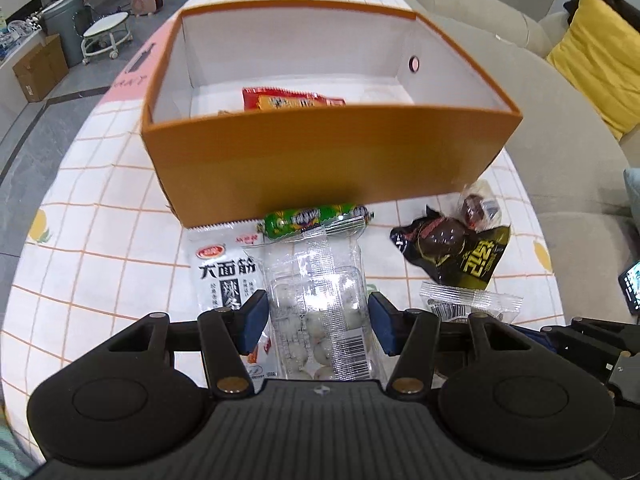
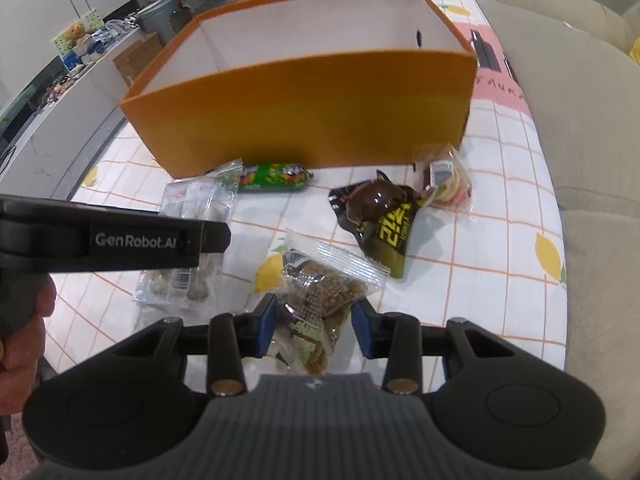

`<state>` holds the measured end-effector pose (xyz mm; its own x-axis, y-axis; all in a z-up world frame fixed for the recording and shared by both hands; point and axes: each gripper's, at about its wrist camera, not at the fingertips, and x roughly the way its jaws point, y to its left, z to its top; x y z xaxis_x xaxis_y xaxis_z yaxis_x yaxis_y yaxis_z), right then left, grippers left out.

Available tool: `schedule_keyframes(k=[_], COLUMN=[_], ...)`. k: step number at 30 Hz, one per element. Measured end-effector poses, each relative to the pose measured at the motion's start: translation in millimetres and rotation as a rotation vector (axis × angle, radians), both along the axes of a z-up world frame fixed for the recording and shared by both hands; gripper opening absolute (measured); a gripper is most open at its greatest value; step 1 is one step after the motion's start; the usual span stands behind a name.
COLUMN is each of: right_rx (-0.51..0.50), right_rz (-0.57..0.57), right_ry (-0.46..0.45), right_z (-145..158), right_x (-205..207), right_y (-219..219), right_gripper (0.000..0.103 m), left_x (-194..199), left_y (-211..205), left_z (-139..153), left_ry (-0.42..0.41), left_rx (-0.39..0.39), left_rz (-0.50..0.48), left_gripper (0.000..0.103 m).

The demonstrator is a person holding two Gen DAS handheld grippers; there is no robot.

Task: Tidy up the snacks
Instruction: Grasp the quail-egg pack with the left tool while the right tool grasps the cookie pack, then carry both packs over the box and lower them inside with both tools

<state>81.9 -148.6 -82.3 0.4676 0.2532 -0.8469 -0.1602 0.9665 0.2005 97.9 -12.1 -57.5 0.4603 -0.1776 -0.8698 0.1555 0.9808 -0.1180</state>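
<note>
Both claws have a snack between their pads, in front of the orange box [image 1: 328, 160] that stands on the checked worktop [image 1: 100, 240].

The left claw [image 1: 318, 320] is about half open around a clear pack of white balls [image 1: 320, 320]. Its blue pads sit at the pack's two long sides, and it looks gripped, though whether they press hard I cannot tell. The pack is a stiff moulded tray in loose film: light, slippery on the outside and easy to crush. I would hold it across the tray's width, as here, not by the film ends.

The right claw [image 2: 314, 326] is nearly closed on a clear packet of brown snack bars [image 2: 320, 296], its pads squeezing the lower half. That packet is soft and crinkly, light, with sealed edges that slide, so a grip across the filled middle is safer than one on the seam.

Still lying on the worktop near the box's front wall are a green sausage [image 1: 316, 218], a white noodle-style packet [image 1: 228, 268] just beside the left claw, a black and yellow pouch [image 1: 452, 252] and a small clear-wrapped sweet [image 1: 478, 202] toward the right edge. A red packet [image 1: 292, 100] already lies inside the box. A sofa [image 1: 560, 160] runs along the worktop's right side.
</note>
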Motion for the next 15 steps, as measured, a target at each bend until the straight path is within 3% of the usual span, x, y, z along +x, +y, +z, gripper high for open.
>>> schedule_keyframes(k=[15], right_rx=[-0.021], right_rz=[0.026], right_ry=[-0.131], right_z=[57], right_x=[7], right_y=[0], right_gripper=[0.038], left_x=[7], left_y=[11], left_z=[56], left_ry=[-0.091], left_rx=[-0.072], left_rz=[0.008], left_gripper=[0.061])
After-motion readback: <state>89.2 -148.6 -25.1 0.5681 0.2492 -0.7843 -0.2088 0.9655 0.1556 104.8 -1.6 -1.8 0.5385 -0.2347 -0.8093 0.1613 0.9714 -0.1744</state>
